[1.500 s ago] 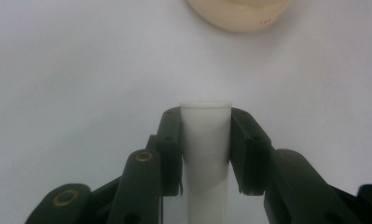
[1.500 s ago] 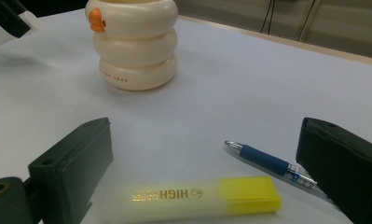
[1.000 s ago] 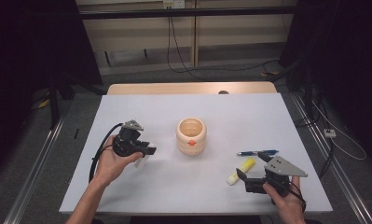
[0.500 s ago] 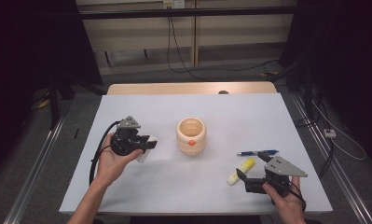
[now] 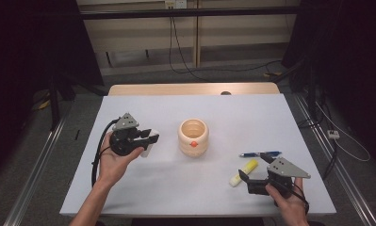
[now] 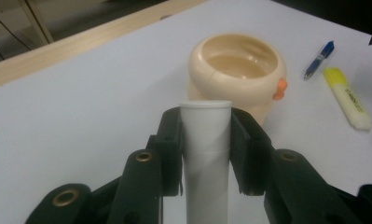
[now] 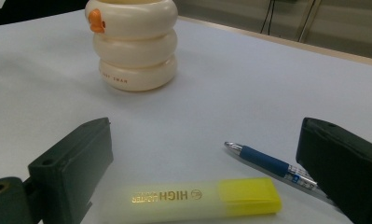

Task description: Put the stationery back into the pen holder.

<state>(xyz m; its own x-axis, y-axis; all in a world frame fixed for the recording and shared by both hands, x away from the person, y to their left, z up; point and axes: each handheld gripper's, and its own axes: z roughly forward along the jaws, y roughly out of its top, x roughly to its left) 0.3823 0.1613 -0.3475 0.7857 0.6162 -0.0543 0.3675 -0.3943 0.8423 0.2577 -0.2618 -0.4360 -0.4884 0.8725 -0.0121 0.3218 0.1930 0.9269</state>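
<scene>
Slippage is looking like the main risk: the left gripper (image 6: 206,140) is clenching a smooth white tube (image 6: 206,154) between its black pads, and with the tube standing up past the pads only at its top, a tilt of the wrist could be letting it slide or swing out of line. Seen from the high view, the left gripper (image 5: 145,140) is holding the tube above the worktop (image 5: 223,207) at about nine o'clock from the cream ringed cup (image 5: 193,137), near it but apart. If the tube is heading for the cup's open mouth, a low approach could be knocking the rim and tipping or pushing the cup, which is standing free. The right gripper (image 5: 249,179) is resting released at about five o'clock from the cup, its jaws standing wide on either side of the yellow highlighter (image 7: 197,198), not pressing it; the blue pen (image 7: 267,163) is lying just beside, so a careless closing could be catching both or rolling the pen away. Open room is lying all around the cup, widest toward twelve o'clock and across the near middle. The right hand is sitting close to the near edge, so anything nudged toward six o'clock there could be dropping off
</scene>
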